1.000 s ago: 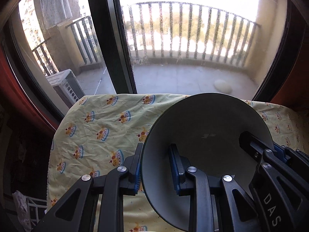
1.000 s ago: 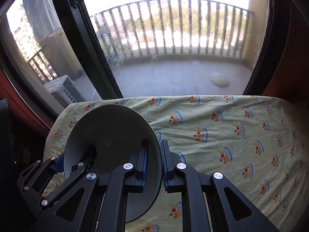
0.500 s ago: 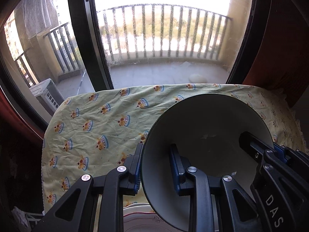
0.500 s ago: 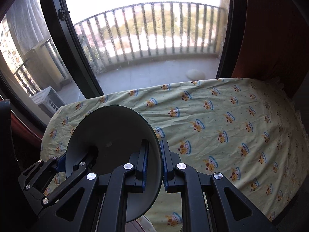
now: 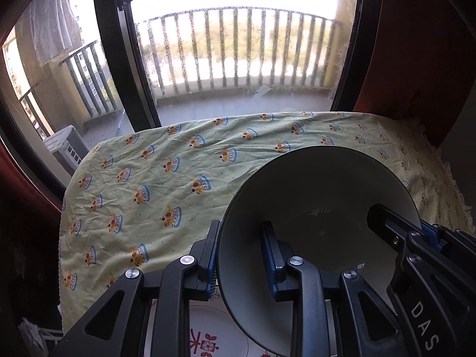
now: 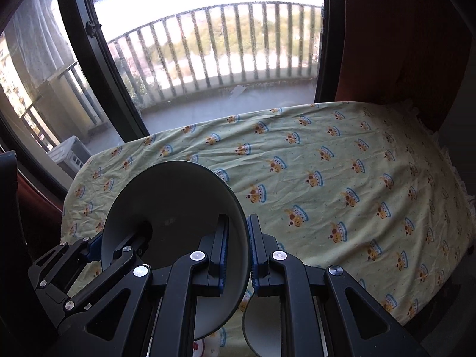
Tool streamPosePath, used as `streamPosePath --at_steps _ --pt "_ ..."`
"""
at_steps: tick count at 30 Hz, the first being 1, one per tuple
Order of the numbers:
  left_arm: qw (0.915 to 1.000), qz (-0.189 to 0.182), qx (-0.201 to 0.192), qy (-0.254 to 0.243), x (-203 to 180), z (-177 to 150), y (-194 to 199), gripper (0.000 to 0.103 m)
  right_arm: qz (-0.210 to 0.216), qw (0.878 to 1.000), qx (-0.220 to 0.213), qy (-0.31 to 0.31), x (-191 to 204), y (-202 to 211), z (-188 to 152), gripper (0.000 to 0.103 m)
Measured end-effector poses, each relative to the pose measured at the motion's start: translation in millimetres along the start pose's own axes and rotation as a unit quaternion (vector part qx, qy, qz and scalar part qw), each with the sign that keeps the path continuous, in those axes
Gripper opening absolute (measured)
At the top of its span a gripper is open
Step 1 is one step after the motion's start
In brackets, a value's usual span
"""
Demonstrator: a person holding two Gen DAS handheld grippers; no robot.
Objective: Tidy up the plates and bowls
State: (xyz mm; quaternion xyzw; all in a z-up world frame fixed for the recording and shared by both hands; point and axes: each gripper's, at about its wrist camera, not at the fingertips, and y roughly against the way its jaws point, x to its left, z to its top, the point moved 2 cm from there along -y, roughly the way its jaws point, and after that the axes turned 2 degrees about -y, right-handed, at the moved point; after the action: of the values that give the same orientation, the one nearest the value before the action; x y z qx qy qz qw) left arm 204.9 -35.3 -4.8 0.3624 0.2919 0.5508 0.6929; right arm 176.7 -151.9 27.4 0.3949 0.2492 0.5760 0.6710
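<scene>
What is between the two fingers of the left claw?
The rim of the grey bowl: the left claw is clamped on it, seen in the left wrist view.

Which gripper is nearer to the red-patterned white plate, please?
Left. The left gripper hangs above the plate, which shows beneath its jaws; the right gripper, clamping the grey bowl at its opposite rim, sits off to the plate's side.

crown-print tablecloth (image 5: 184, 184), balcony railing (image 5: 238, 47)

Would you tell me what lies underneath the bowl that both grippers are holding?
Under the bowl lies a white plate with a red floral print; a second bowl sits beside it on the tablecloth. The bowl and grippers hide most of both.
</scene>
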Motion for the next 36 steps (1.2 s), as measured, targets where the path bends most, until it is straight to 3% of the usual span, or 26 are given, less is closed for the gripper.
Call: streamPosePath --at_steps 20,36 --pt "0.9981 0.009 0.056 0.024 -83.1 -59.6 -10.3 0.024 0.009 0.998 0.059 0.021 -87.2 -4.1 -49.1 0.016" --pt "0.9923 0.045 0.095 0.066 -104.8 -79.1 -32.2 0.025 0.037 0.993 0.094 0.055 -115.3 -29.9 -59.8 0.016"
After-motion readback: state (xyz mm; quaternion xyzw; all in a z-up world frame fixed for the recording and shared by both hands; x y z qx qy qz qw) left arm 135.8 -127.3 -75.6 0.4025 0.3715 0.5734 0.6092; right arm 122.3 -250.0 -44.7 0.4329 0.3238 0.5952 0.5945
